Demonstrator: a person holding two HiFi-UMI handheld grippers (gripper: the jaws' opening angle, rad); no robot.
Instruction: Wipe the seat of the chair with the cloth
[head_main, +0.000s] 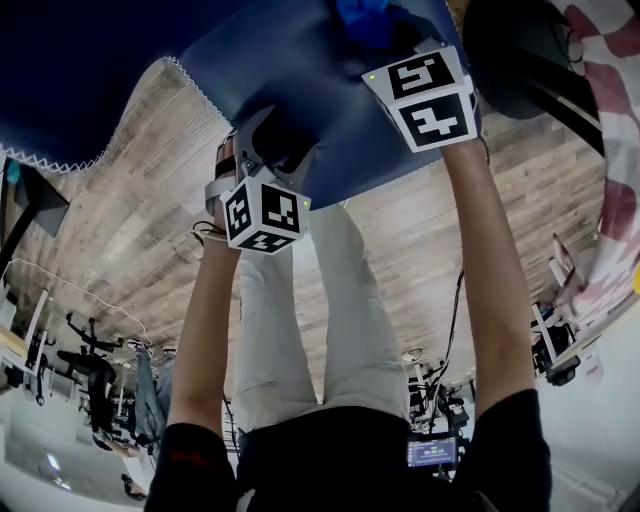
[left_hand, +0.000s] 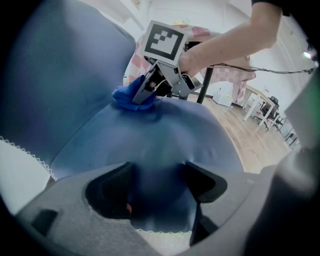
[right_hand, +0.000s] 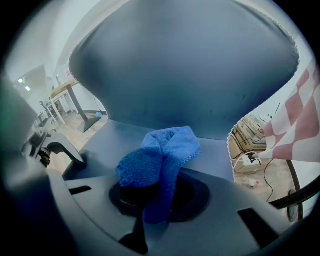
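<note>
Blue chair seat (left_hand: 165, 135) seen from above and close up. The left gripper (left_hand: 156, 187) sits at the seat's front edge, its fingers (left_hand: 107, 190) pinching the blue cover between them. The right gripper (right_hand: 160, 197) is farther back on the seat near the backrest, its fingers closed on a bunched blue cloth (right_hand: 165, 150) that rests on the seat

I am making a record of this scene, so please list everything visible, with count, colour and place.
chair seat: one, dark blue, under both grippers
chair backrest: one, dark blue, behind the seat
cloth: one, bright blue, on the seat
checked fabric: one, red and white, right of the chair
floor: pale wood, below
left gripper: one, grey, jaws on the seat's front edge
right gripper: one, grey, clamped on the cloth
arms: two, black sleeves, behind the grippers
</note>
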